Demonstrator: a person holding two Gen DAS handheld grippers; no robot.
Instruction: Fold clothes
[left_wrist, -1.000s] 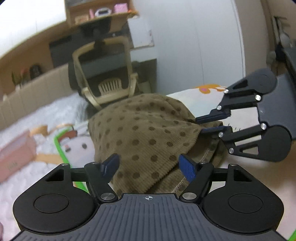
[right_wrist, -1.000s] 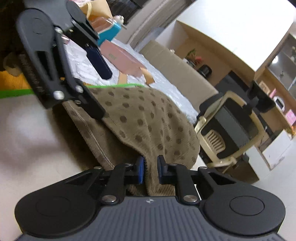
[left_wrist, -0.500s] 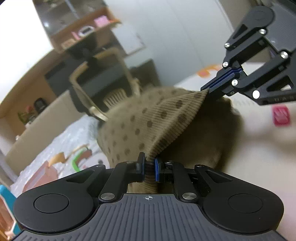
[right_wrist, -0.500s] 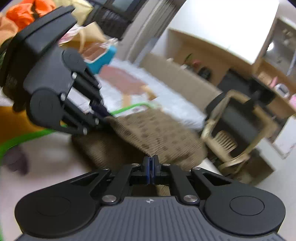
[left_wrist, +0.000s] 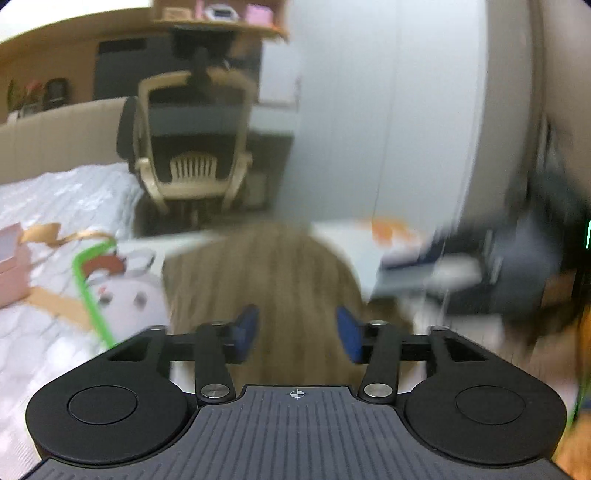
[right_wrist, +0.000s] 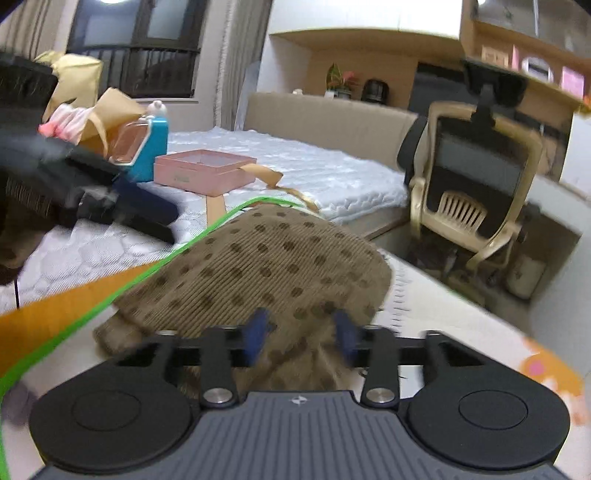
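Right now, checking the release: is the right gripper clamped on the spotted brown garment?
No, the right gripper stands open, its blue fingers apart above the spotted brown garment.

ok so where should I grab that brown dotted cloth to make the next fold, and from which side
Probably the near edge of the brown dotted cloth, where it lies closest to the right gripper. Come in low from the near side and pinch the hem. The cloth lies in a flat heap, so its middle gives the fingers nothing to close on. Both grippers are open.
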